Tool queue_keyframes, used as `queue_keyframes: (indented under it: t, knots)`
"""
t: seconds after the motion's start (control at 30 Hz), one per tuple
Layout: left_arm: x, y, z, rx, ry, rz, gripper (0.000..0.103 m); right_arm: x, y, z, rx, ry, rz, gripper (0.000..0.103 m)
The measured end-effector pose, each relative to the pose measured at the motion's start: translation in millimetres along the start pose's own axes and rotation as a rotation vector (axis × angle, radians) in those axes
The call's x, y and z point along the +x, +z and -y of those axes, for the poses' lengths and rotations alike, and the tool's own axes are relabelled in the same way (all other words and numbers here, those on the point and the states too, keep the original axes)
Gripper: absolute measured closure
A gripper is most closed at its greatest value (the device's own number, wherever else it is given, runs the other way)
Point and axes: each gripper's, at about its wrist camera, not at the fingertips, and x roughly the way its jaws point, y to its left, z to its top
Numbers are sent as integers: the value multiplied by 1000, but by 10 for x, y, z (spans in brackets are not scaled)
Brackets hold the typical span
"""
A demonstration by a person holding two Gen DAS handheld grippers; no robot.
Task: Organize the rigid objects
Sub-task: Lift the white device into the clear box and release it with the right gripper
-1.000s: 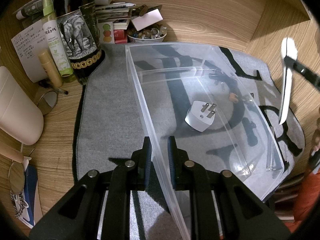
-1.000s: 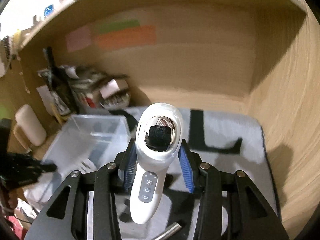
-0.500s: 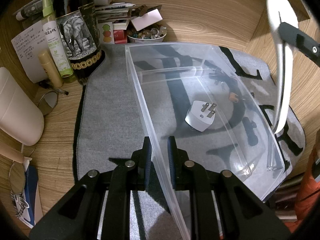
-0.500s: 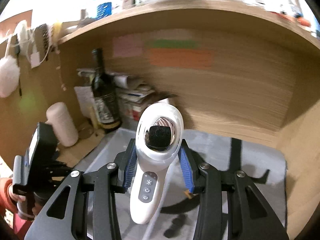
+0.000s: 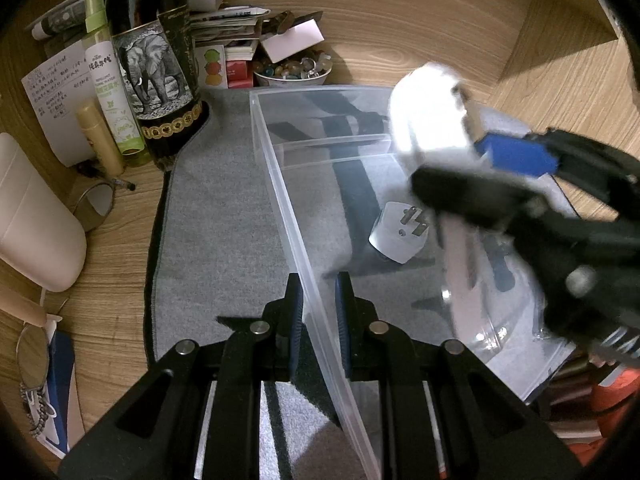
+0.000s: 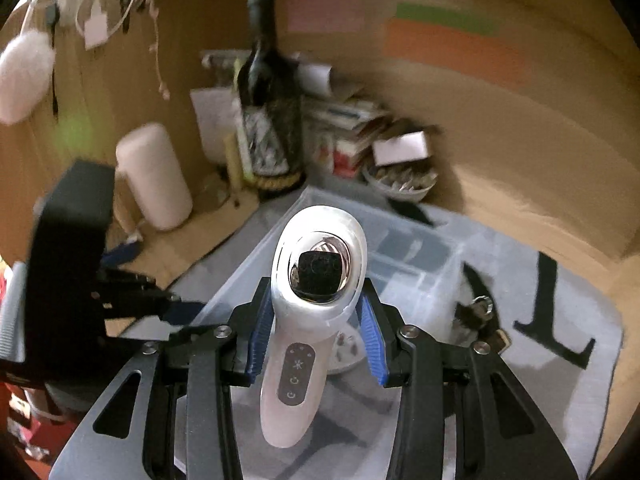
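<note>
Nearest in the left wrist view, the left gripper (image 5: 318, 312) has its black fingers pinched narrowly on the thin near wall of a clear plastic bin (image 5: 280, 184). The wall is smooth and see-through, and it runs away from the camera toward the back panel. The bin sits on a grey felt mat (image 5: 216, 216) with big black letters on it, soft and matte against the glossy plastic.

On the bin floor lies a white plug adapter (image 5: 394, 236), boxy, its metal prongs facing up. Above the bin's right side, blurred, the right gripper (image 5: 472, 152) carries a white handheld device (image 5: 430, 116).

The right wrist view shows that device (image 6: 308, 320) plainly: smooth glossy white plastic, a rounded head with a mirror-bright chrome disc, and a slim handle bearing a grey strip of three buttons. The blue ribbed pads (image 6: 370, 340) clamp its neck from both sides. Its long axis runs along the fingers, head away from the camera, handle toward it. It hangs over the bin (image 6: 416, 248), not touching it. This view alone shows the coloured paper strips (image 6: 452, 44) on the wooden back panel; the left gripper (image 6: 176, 308) shows at the bin's edge.

Farther back in the left view stand a dark bottle (image 5: 160, 68) with an elephant label, a pale green spray bottle (image 5: 112, 88), a bowl of small pebbles (image 5: 294, 70) and stacked papers (image 5: 224, 24) on the wood-grain desk (image 5: 420, 28).
</note>
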Motion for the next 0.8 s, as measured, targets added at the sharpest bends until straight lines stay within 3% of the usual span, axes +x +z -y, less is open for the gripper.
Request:
queue_keyframes:
  t: [0.27,0.8]
  knots:
    - [1,-8,9,3,-1,3,87,281,-28,-103,-56,25,-121,65]
    - [5,-22,35,9,5,2,87,510,-30,14,18,74,-223,63]
